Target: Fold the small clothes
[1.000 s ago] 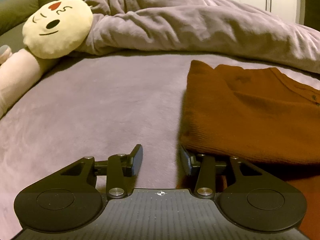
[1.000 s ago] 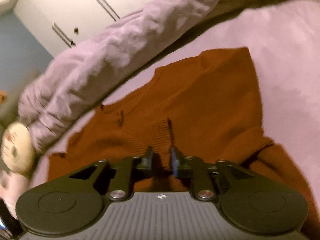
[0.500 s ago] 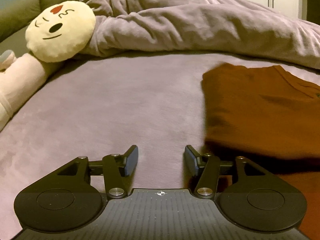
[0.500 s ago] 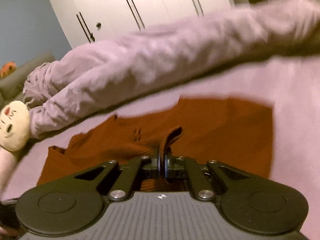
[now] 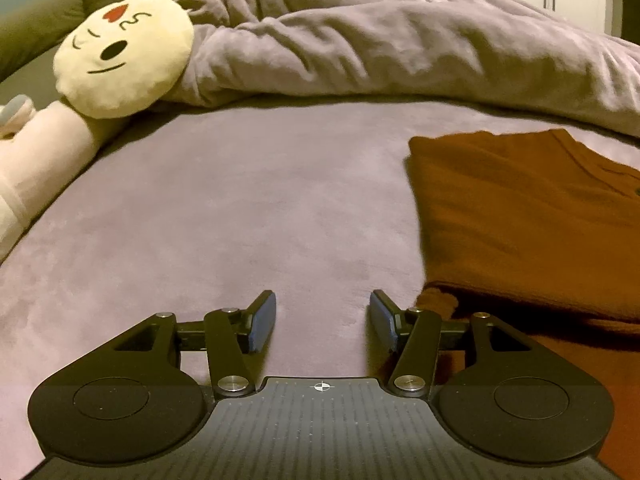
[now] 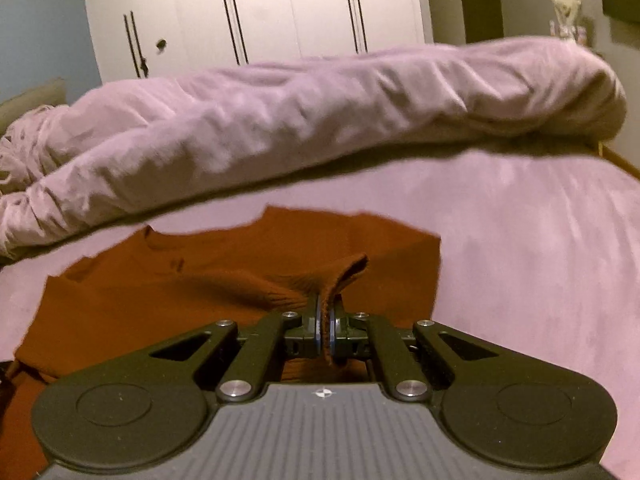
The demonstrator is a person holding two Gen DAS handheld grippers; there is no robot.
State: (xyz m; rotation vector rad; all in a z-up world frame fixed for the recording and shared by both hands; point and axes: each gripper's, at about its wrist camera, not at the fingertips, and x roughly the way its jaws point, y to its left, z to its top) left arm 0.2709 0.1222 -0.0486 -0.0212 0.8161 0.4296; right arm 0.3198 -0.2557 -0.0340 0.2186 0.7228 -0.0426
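A rust-brown knit sweater (image 5: pixel 528 216) lies on the lilac bed cover, at the right of the left wrist view. My left gripper (image 5: pixel 322 320) is open and empty, low over bare cover just left of the sweater's edge. In the right wrist view the sweater (image 6: pixel 168 292) spreads below and to the left. My right gripper (image 6: pixel 327 320) is shut on a ribbed piece of the sweater (image 6: pixel 348 270), which stands up between the pads, lifted off the rest of the garment.
A rolled lilac duvet (image 5: pixel 400 40) (image 6: pixel 304 116) runs across the back of the bed. A round cream face pillow (image 5: pixel 124 50) and a pale pink plush (image 5: pixel 36 148) lie at the far left. White wardrobe doors (image 6: pixel 256 12) stand behind. The bed's right edge (image 6: pixel 620 160) is near.
My right gripper closed on the sweater's ribbed piece and lifted it, tilting level. My left gripper opened wider and shifted left, off the sweater's edge.
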